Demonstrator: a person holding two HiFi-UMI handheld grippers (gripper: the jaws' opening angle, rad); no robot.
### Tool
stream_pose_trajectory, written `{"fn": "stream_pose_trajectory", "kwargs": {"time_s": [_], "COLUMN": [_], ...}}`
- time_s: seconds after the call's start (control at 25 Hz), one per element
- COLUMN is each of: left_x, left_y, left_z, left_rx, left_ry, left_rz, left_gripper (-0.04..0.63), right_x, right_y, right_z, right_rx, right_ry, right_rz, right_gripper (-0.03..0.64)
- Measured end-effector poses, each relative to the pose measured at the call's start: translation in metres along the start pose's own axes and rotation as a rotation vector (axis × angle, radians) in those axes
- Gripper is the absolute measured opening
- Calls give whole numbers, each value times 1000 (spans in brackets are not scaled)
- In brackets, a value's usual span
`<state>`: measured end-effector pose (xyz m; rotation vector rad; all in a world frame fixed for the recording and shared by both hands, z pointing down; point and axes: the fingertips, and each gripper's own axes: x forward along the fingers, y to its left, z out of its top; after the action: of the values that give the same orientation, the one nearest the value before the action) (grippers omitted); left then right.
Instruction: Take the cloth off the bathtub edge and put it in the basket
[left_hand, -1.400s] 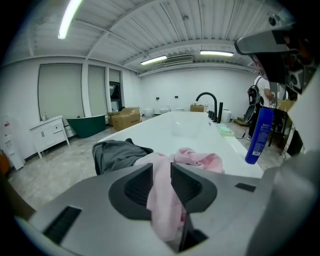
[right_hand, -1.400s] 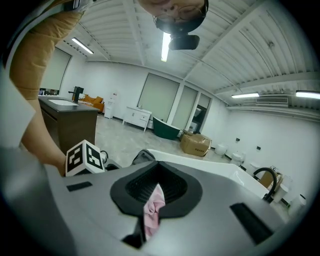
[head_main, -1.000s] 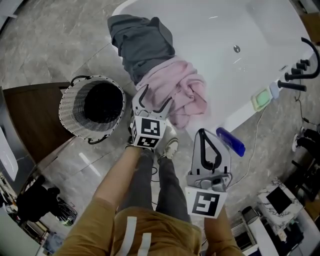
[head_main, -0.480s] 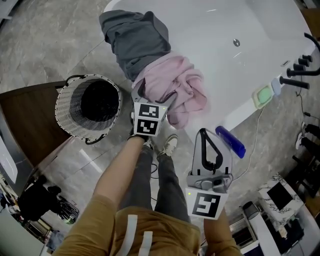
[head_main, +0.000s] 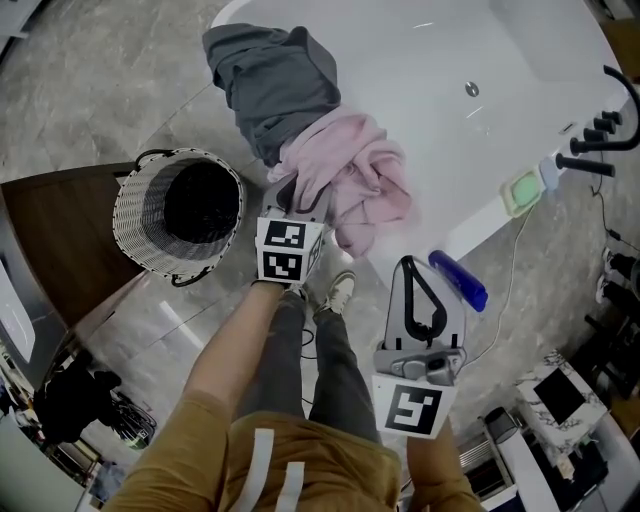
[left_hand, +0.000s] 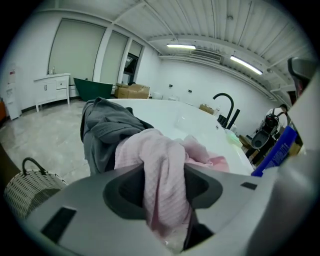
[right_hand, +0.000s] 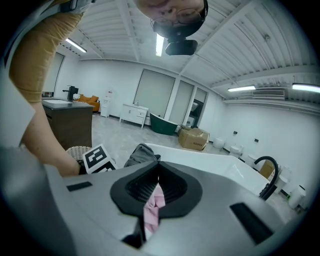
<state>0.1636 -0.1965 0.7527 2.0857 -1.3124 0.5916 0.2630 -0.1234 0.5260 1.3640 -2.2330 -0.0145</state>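
Bathtub rim (head_main: 472, 233): left tongs (head_main: 298, 198), just closing, pinch pink cloth (head_main: 355, 180); right tongs (head_main: 404, 264) closed.

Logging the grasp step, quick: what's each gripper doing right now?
The left gripper is shut on the pink cloth; its jaws have just been closing.
The right gripper is shut, holding nothing.

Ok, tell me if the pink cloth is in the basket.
No, the pink cloth lies on the tub edge, outside the basket.
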Motion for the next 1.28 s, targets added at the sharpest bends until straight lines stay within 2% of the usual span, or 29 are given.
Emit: {"fn": "stream_pose_trajectory", "kwargs": {"time_s": [0.08, 0.24, 0.64, 0.96, 1.12, 1.28], "left_x": [-5, -25, -129, -257, -326, -385], "left_y": [-5, -19, -55, -96, -112, -126], "left_z": [2, 19, 110, 208, 250, 272], "left_rx": [15, -9, -57, -5, 32, 88], "left_ry": [-6, -65, -265, -495, -596, -671], "left_rz": [-12, -60, -140, -191, -168, -128], "left_gripper": [167, 144, 128, 128, 129, 129], "right_x": [-5, -16, -68, -116, -141, -156], "right_y": [0, 2, -21, -33, -41, -46], "right_z": [-2, -1, 32, 83, 114, 143], "right_rx": [5, 7, 38, 37, 1, -1], "right_ry": [3, -5, -41, -131, -184, -256], "right_rz": [-4, -8, -67, -71, -63, -65], "right_gripper": [6, 6, 6, 6, 6, 6]}}
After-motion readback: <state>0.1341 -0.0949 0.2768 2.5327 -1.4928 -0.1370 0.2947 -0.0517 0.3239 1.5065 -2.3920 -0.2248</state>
